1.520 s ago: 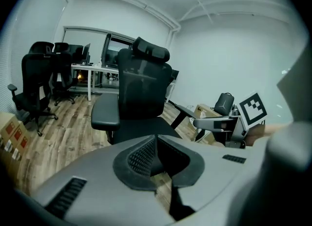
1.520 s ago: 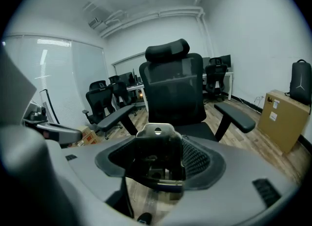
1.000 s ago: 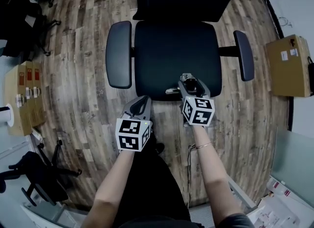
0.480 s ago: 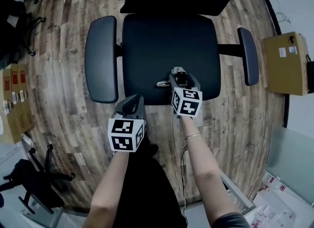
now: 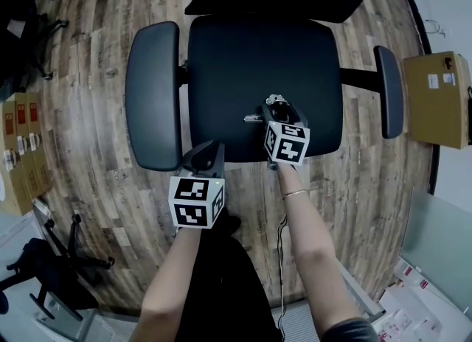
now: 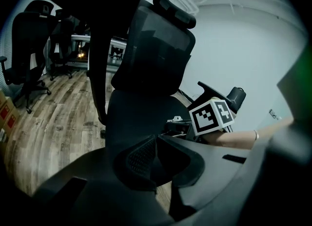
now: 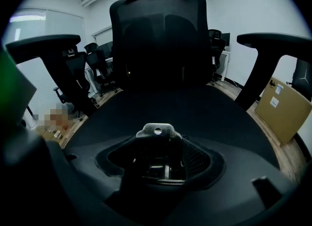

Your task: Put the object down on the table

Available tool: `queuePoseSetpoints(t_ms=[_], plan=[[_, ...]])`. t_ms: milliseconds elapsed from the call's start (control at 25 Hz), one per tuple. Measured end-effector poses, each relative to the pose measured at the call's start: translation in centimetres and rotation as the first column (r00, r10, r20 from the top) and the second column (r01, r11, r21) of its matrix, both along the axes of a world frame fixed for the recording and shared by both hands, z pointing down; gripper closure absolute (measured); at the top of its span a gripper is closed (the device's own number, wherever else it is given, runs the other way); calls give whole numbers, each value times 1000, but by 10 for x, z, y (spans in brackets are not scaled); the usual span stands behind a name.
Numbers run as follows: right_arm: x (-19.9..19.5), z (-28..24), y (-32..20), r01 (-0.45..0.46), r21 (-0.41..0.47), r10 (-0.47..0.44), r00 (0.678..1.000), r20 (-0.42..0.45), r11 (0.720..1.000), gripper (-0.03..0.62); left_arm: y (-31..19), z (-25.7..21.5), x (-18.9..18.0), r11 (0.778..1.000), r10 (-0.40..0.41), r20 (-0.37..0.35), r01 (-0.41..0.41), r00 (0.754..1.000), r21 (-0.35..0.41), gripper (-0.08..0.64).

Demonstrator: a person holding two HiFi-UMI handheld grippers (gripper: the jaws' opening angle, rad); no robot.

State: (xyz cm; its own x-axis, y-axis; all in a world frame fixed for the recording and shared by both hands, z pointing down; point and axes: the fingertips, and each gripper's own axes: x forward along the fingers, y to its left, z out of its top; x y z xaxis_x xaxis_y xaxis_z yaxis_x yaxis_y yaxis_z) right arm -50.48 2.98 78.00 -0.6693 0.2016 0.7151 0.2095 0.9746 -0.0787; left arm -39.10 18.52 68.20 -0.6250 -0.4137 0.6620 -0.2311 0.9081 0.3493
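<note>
- Wood floor [image 5: 96, 112] all round, black office chair [image 5: 243, 60] just ahead of both sets of fingers; no table in sight.
- Left gripper [image 5: 209, 149]: jaws pressed together, nothing between.
- Right gripper [image 5: 275, 103] pinches a small metal piece [image 7: 156, 131] between its fingers, above the seat. Best to open only over a table.

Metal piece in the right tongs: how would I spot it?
Find the black office chair. Over its seat the right tongs grip a small metal piece. Alone there it is silvery, with a round hole at its top.
</note>
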Motion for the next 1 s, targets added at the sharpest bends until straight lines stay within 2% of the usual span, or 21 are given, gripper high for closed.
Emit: queuePoseSetpoints(t_ms=[480, 720, 880, 1000], plan=[[-1, 21, -7, -24, 14, 24, 999, -39, 1000, 299, -5, 7, -5, 1000, 15, -17, -15, 1000, 0, 529], [1, 20, -8, -60, -32, 59, 997, -45, 998, 274, -10, 8, 0, 1000, 29, -27, -29, 999, 11, 529], [6, 6, -14, -86, -55, 84, 996, -25, 995, 270, -18, 5, 1, 999, 45, -22, -45, 999, 16, 529], [14, -10, -18, -91, -63, 91, 996, 4, 994, 303, -23, -2, 1, 998, 60, -13, -59, 998, 12, 529]])
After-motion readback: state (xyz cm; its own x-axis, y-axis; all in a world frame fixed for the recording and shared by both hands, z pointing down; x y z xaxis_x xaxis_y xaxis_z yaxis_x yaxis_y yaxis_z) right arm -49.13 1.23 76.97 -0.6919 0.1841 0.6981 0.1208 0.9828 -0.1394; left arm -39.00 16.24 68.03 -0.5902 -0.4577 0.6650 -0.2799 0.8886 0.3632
